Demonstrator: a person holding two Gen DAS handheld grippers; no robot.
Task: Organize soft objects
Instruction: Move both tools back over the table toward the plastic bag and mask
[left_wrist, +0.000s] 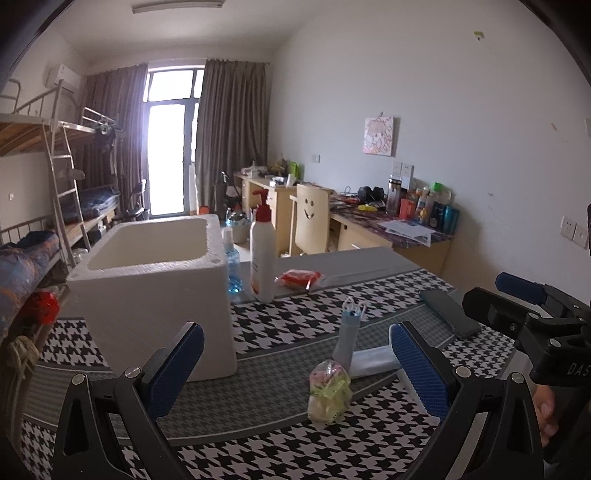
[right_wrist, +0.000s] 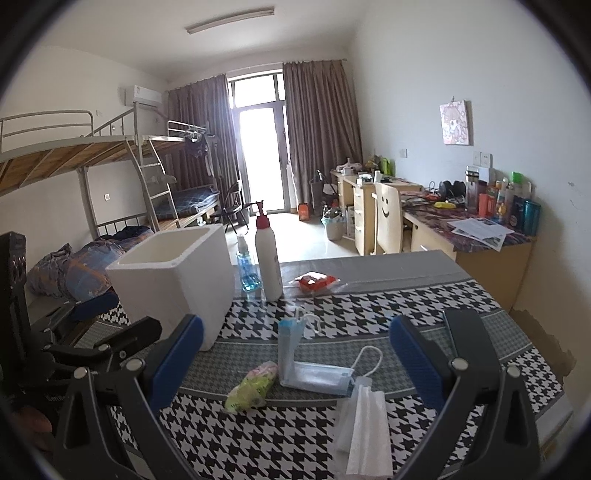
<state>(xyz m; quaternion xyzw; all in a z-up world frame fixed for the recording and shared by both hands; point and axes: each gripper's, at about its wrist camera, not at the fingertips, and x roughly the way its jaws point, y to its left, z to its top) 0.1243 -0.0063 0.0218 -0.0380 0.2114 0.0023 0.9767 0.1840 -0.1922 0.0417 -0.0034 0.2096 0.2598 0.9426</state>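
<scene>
A white mask (right_wrist: 364, 424) lies folded on the table (right_wrist: 461, 302), nearest of all, low between the wide-spread fingers of the right gripper (right_wrist: 295, 365), which holds nothing. Just ahead of it a blue mask (right_wrist: 314, 376) sits bent, one half flat and the other half standing up with its ear loops in the air. Touching that mask's left edge is a small green packet (right_wrist: 251, 386), ahead and slightly left of the right gripper.

The left gripper (left_wrist: 295, 373) is also spread wide and empty; the green packet (left_wrist: 328, 391) sits between its fingers, closer to the right one, with the blue mask (left_wrist: 349, 339) standing just beyond it. A white foam box (left_wrist: 155, 280), open on top, stands ahead and to the left of this gripper. Beyond the box, farther ahead, are a blue spray bottle (left_wrist: 232, 258), a white pump bottle (left_wrist: 263, 251) and a red packet (left_wrist: 298, 278). A dark phone (left_wrist: 448, 312) lies to its right, near the right gripper (left_wrist: 524, 299).
</scene>
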